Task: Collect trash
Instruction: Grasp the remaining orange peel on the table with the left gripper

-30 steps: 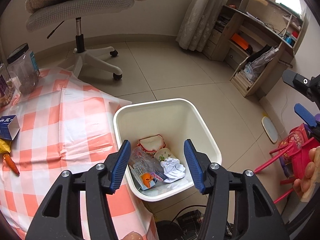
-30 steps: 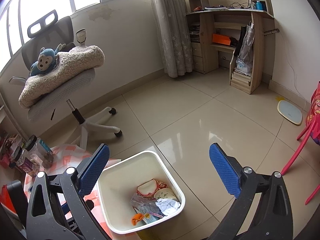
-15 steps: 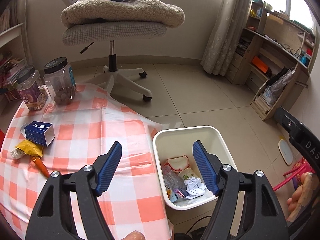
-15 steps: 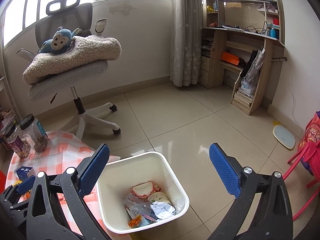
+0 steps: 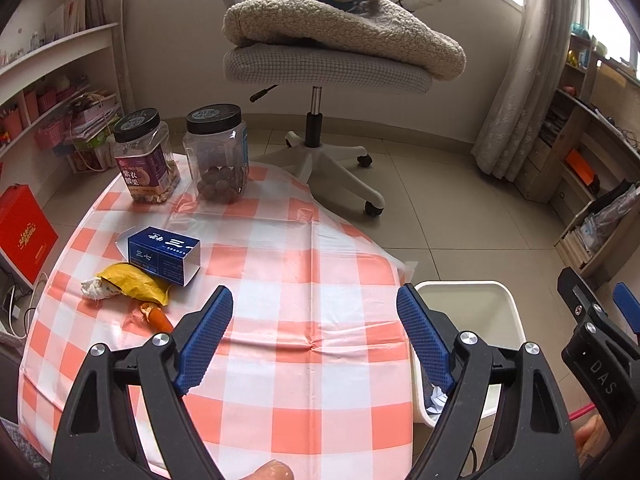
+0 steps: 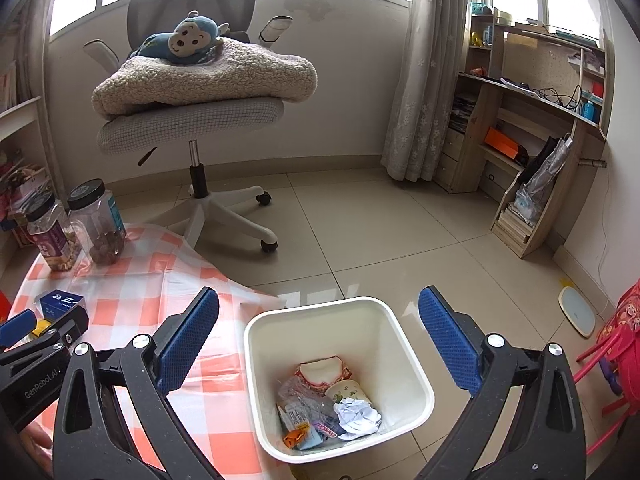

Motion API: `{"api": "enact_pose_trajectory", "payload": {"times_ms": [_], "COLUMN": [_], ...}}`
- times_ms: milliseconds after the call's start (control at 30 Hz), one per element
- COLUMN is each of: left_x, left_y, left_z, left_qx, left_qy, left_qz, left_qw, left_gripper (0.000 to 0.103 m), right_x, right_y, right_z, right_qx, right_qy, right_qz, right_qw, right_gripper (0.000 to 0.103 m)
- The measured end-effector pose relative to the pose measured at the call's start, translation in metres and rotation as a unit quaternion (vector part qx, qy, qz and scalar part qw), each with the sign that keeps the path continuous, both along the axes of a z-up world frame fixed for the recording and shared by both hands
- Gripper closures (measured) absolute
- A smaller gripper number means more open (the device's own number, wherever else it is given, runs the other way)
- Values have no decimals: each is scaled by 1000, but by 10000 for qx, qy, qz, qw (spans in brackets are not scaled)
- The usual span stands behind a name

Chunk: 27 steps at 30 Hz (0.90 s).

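My left gripper point(image 5: 314, 312) hangs above the orange-checked tablecloth point(image 5: 288, 280), its jaws opening with nothing between them. To its left lie a blue carton point(image 5: 164, 254), a yellow wrapper with a white crumpled wad point(image 5: 128, 284) and an orange scrap point(image 5: 156, 318). The white bin point(image 6: 340, 376) stands on the floor by the table's right edge, holding crumpled paper point(image 6: 356, 416) and several wrappers. My right gripper point(image 6: 318, 322) is open and empty above the bin's rim. The bin's rim point(image 5: 460, 286) also shows right of the left gripper.
Two black-lidded snack jars point(image 5: 216, 152) stand at the table's far edge. A grey office chair point(image 6: 192, 120) with a blanket and a blue plush monkey stands behind the table. Wooden shelves point(image 6: 532, 152) line the right wall, a red box point(image 5: 24, 232) stands at left.
The left gripper has swung from over the bin leftward onto the table and opened wider. The right gripper's view has rolled level, staying open above the bin.
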<state>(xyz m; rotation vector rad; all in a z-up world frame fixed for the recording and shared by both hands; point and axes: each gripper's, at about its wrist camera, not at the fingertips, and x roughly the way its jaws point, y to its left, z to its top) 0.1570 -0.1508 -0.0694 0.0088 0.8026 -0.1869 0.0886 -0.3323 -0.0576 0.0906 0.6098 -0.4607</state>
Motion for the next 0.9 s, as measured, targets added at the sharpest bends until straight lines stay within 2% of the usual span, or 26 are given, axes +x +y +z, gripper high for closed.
{"api": "enact_pose_trajectory", "payload": {"times_ms": [267, 433, 600, 700, 833, 900], "left_x": [12, 30, 55, 71, 89, 96], "left_y": [51, 95, 143, 162, 171, 165], "left_z": [-1, -15, -44, -72, -112, -125], "left_qx": [153, 208, 71, 160, 153, 229], "left_qy": [143, 563, 1264, 1682, 2259, 2378], "left_qz": [477, 955, 1501, 1784, 2019, 1960], "left_qw": [9986, 9936, 9805, 9693, 9529, 9511], "left_gripper": [21, 19, 18, 18, 18, 18], "right_x": [32, 50, 65, 71, 80, 85], "right_y": [51, 84, 114, 125, 127, 123], "right_z": [-8, -17, -25, -29, -34, -36], "right_qx": [65, 142, 151, 162, 153, 260], "right_qy": [177, 330, 451, 503, 591, 625], "right_qz": [395, 677, 931, 1019, 980, 918], "right_qw": [9990, 9971, 9945, 9934, 9933, 9935], "right_gripper": [7, 7, 7, 7, 7, 7]}}
